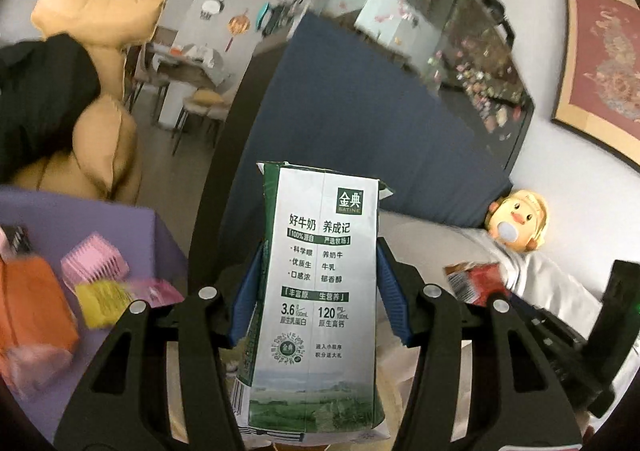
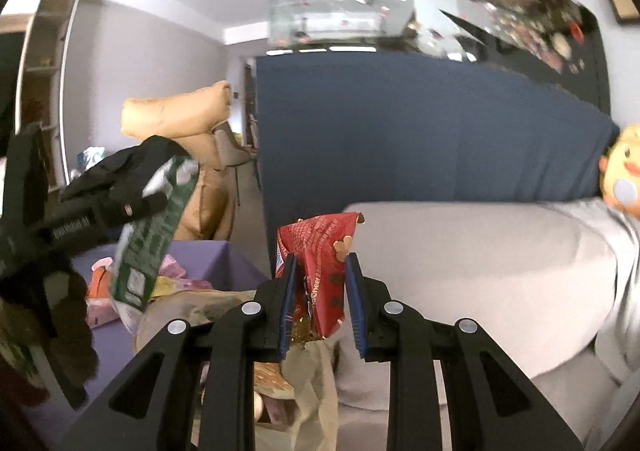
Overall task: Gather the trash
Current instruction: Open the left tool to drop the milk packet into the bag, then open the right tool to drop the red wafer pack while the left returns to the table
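Gripping a green-and-white milk carton (image 1: 320, 291), the left gripper (image 1: 320, 287) is travelling beside the right gripper (image 2: 320, 299), itself clamping a crumpled red snack wrapper (image 2: 320, 263), above a purple table (image 1: 100, 219)

Upright green-and-white milk carton (image 1: 320, 291), crumpled red snack wrapper (image 2: 320, 271), both held aloft

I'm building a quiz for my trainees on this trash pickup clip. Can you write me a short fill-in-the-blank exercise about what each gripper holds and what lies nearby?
1. The left gripper is shut on a green and white ____ carton.
2. The right gripper is shut on a crumpled snack wrapper whose colour is ____.
3. The pink comb lies on a cloth whose colour is ____.

Missing words: milk; red; purple
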A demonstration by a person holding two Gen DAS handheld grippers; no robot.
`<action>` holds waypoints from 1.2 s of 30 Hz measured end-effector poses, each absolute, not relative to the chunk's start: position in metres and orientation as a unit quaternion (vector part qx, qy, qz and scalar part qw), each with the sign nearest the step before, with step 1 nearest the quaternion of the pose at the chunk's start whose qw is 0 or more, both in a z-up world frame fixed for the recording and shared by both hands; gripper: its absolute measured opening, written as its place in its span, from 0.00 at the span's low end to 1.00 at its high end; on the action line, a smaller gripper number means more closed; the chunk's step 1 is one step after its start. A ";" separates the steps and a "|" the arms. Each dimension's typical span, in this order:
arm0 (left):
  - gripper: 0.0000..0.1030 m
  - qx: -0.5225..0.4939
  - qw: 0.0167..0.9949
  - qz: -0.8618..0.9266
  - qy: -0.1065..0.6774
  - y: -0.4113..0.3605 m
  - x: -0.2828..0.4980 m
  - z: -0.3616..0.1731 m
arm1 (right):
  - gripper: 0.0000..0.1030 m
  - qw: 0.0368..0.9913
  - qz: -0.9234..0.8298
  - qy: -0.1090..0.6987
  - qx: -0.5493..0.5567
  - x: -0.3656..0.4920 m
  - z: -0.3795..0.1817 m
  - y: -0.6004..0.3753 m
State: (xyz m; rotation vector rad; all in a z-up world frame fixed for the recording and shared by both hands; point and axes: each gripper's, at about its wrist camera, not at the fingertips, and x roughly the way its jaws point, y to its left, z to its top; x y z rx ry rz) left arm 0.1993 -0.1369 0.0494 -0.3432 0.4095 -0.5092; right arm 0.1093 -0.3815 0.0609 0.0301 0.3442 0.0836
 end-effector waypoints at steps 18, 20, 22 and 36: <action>0.52 -0.191 0.887 -0.240 0.347 -0.102 0.218 -0.013 | 0.23 0.977 0.064 0.200 0.041 0.127 0.033 -0.370; 0.52 -0.181 0.880 -0.250 0.361 -0.094 0.216 -0.014 | 0.23 0.975 0.074 0.205 0.044 0.132 0.031 -0.362; 0.52 -0.163 0.873 -0.267 0.374 -0.094 0.213 -0.014 | 0.23 0.973 0.087 0.208 0.044 0.139 0.029 -0.352; 0.52 -0.123 0.904 -0.190 0.363 0.006 0.169 -0.011 | 0.23 0.930 0.157 0.332 -0.001 0.184 -0.020 -0.278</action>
